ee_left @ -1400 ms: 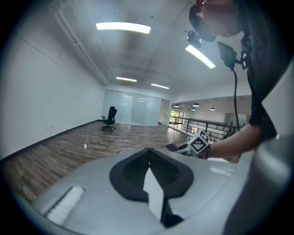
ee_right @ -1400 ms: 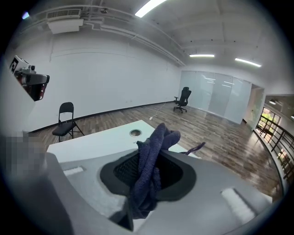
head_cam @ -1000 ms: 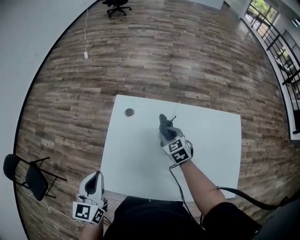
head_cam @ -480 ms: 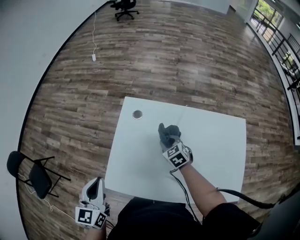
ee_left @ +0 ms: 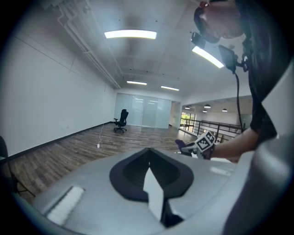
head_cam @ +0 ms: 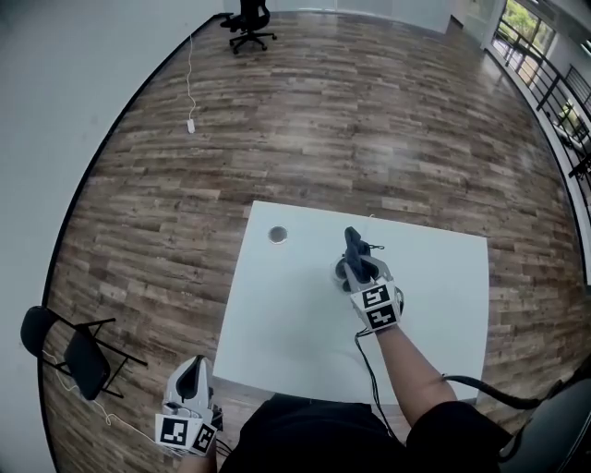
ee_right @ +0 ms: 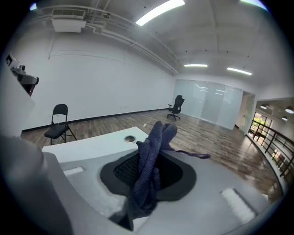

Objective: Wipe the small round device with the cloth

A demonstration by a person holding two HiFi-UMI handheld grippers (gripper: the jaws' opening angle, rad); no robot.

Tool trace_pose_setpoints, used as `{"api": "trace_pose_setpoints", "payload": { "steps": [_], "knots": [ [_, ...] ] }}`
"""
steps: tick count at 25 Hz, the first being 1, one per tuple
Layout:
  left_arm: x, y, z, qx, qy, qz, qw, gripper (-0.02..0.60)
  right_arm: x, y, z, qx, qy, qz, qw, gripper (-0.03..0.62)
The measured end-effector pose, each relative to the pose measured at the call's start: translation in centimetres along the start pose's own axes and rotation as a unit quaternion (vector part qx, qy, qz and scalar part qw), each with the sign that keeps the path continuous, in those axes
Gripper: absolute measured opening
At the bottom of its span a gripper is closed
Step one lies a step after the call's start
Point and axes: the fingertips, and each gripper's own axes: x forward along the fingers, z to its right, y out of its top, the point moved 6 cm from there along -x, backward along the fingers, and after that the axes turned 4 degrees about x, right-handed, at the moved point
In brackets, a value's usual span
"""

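Note:
The small round device (head_cam: 277, 235) lies flat on the white table (head_cam: 295, 342) near its far left corner; it also shows as a ring, the device (ee_right: 130, 138), in the right gripper view. My right gripper (head_cam: 358, 261) is over the table's middle, to the right of the device and apart from it, shut on a dark blue cloth (head_cam: 356, 246). The cloth (ee_right: 150, 160) stands bunched up between the jaws of the right gripper (ee_right: 146, 176). My left gripper (head_cam: 191, 371) hangs off the table by its near left corner, its jaws together and empty.
A black folding chair (head_cam: 69, 356) stands on the wood floor left of the table. An office chair (head_cam: 249, 18) is far back, and a cord with a plug (head_cam: 191, 125) lies by the wall. A cable (head_cam: 369, 369) trails from the right gripper. Railings (head_cam: 545, 65) run at the far right.
My right gripper has carried the cloth a little to the right, further from the round device. The left gripper has stayed low beside the table's near left corner.

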Motion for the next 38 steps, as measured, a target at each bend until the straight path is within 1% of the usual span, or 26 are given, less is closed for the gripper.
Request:
{"api": "trace_pose_setpoints", "payload": {
  "steps": [3,5,7,11,16,18,20,22,25,26,27,28,30,32,34,35,37,38],
  "knots": [
    [0.4,0.0,0.0,-0.002,-0.003,0.0,1.0,0.003,1.4,-1.0,-0.2,0.021,0.043,-0.029,0.998,0.089],
    [0.4,-0.1,0.1,-0.004,0.0,-0.001,1.0,0.003,2.2,-1.9,-0.3,0.038,0.053,-0.047,0.997,0.091],
    [0.2,-0.1,0.0,-0.007,0.003,-0.001,1.0,0.003,2.4,-2.2,-0.1,0.049,0.047,-0.047,0.997,0.091],
    [0.0,-0.2,-0.1,-0.011,0.005,-0.003,0.9999,0.003,2.2,-2.6,0.6,0.048,0.041,-0.039,0.997,0.091],
    [0.3,-0.3,0.8,-0.007,0.0,-0.004,1.0,0.003,1.5,-3.4,2.3,0.095,0.03,-0.046,0.994,0.091],
    [0.3,-0.3,0.8,-0.007,-0.001,-0.006,1.0,0.003,1.5,-4.0,2.7,0.106,0.03,-0.052,0.993,0.091],
    [0.4,-0.3,0.8,-0.007,0.0,-0.009,0.9999,0.003,1.6,-5.1,3.0,0.107,0.032,-0.074,0.991,0.091],
    [0.5,-0.4,1.0,-0.006,-0.002,-0.012,0.9999,0.004,1.9,-6.8,2.7,0.106,0.048,-0.113,0.987,0.091],
    [0.7,-0.3,1.2,-0.001,-0.008,-0.017,0.9998,0.003,2.3,-10.1,0.9,0.11,0.094,-0.18,0.973,0.091],
    [0.8,-0.2,1.3,0.0,-0.01,-0.017,0.9998,0.003,2.2,-10.9,0.4,0.116,0.102,-0.192,0.969,0.091],
    [0.9,-0.1,1.3,0.0,-0.011,-0.017,0.9998,0.003,1.9,-11.3,0.1,0.123,0.099,-0.193,0.968,0.091],
    [1.0,0.0,1.3,0.001,-0.012,-0.016,0.9998,0.003,1.4,-11.2,0.2,0.127,0.084,-0.18,0.972,0.091],
    [1.2,0.1,1.2,0.001,-0.013,-0.011,0.9999,0.003,0.0,-9.5,1.1,0.114,0.038,-0.118,0.986,0.091],
    [1.5,0.2,1.2,0.002,-0.016,-0.007,0.9998,0.003,-1.4,-6.3,1.8,0.071,0.006,-0.049,0.996,0.091],
    [1.8,0.2,1.4,0.002,-0.022,-0.004,0.9998,0.003,-2.1,-3.0,1.9,0.01,0.006,-0.003,1.0,0.091],
    [1.8,0.2,1.4,0.002,-0.024,-0.003,0.9997,0.003,-2.1,-1.8,1.8,-0.022,0.011,0.007,1.0,0.091],
    [1.8,0.2,1.6,0.002,-0.026,0.0,0.9997,0.003,-1.7,-0.1,1.2,-0.075,0.025,0.01,0.997,0.091],
    [1.7,0.2,1.6,0.001,-0.026,0.001,0.9997,0.003,-1.3,0.4,0.8,-0.092,0.034,0.008,0.995,0.091]
  ]
}}
